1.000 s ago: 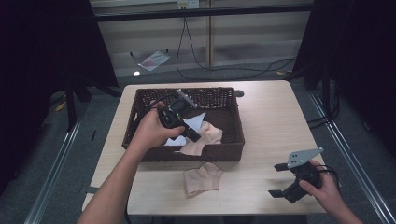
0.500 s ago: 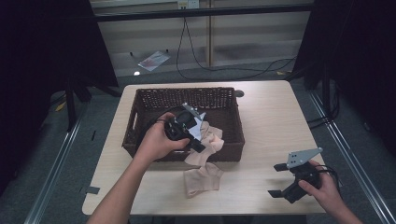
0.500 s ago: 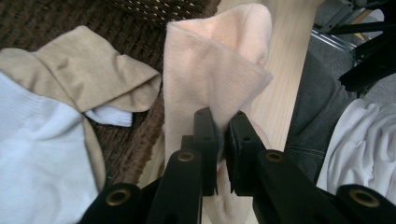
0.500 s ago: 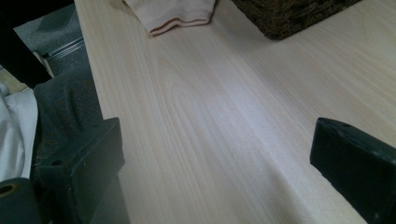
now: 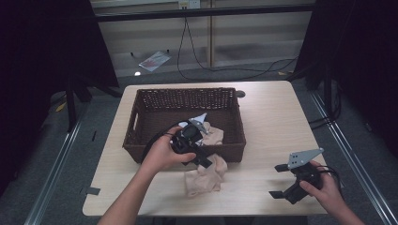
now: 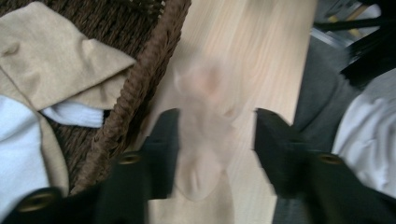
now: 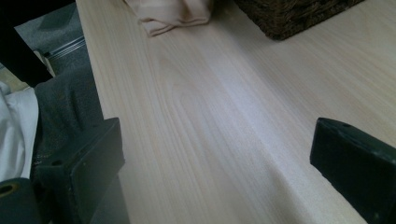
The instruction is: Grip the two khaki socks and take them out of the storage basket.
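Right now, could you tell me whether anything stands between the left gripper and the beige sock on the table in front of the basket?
Nothing visible does. The left gripper hangs just above the sock, which lies between its jaws; these have just been opening. The basket rim stands beside them, not in the way.

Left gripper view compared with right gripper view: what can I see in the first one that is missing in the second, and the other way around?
In the left gripper view alone: the inside of the wicker basket with a beige cloth and a white cloth in it, and the left gripper, whose jaws have just been opening, with a blurred peach cloth between them, apparently let go.

In the right gripper view alone: the right gripper, open, over bare wood with nothing between its jaws.

Both share the light wooden table, the basket's woven wall and the peach cloth.
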Motion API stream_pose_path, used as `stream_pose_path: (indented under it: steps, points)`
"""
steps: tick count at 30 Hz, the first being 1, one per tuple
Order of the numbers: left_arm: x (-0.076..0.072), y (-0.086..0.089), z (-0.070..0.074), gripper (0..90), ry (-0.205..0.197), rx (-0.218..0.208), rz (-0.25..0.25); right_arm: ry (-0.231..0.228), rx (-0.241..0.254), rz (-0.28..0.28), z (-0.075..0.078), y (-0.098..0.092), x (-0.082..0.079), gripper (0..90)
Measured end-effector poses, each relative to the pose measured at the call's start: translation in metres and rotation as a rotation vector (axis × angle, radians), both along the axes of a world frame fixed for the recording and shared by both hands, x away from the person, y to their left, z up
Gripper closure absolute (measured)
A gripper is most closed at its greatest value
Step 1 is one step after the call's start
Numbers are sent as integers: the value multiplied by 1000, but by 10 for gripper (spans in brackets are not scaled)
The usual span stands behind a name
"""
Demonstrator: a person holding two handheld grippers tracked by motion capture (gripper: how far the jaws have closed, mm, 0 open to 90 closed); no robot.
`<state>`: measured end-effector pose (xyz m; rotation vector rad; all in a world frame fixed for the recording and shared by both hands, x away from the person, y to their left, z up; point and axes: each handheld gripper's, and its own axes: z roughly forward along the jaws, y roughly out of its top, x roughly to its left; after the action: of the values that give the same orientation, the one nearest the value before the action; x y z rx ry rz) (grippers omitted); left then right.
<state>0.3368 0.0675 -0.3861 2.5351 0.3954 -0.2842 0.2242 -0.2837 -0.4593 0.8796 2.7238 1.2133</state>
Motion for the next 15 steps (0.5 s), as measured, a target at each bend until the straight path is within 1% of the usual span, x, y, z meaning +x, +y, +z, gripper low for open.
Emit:
stream_pose_path:
  steps: [1,4,8,9,10,13,15]
  points:
    - [-1,0,-1,408,2,4,-5,-1,-5,1,0,0,0,27]
    - [-5,0,-4,310,-28,21,-12,2,-7,1,0,0,0,27]
    - [-8,1,-7,210,-31,15,-15,-1,-6,1,0,0,0,27]
    - [-9,1,-8,194,-29,9,-7,2,-7,2,0,0,0,27]
    - [-9,2,-9,177,-28,9,-19,3,-7,2,0,1,0,27]
    - [-12,3,-13,142,-22,-4,-25,4,-8,2,0,1,0,27]
    - [-13,5,-15,120,-21,-3,-38,2,-8,2,0,0,0,27]
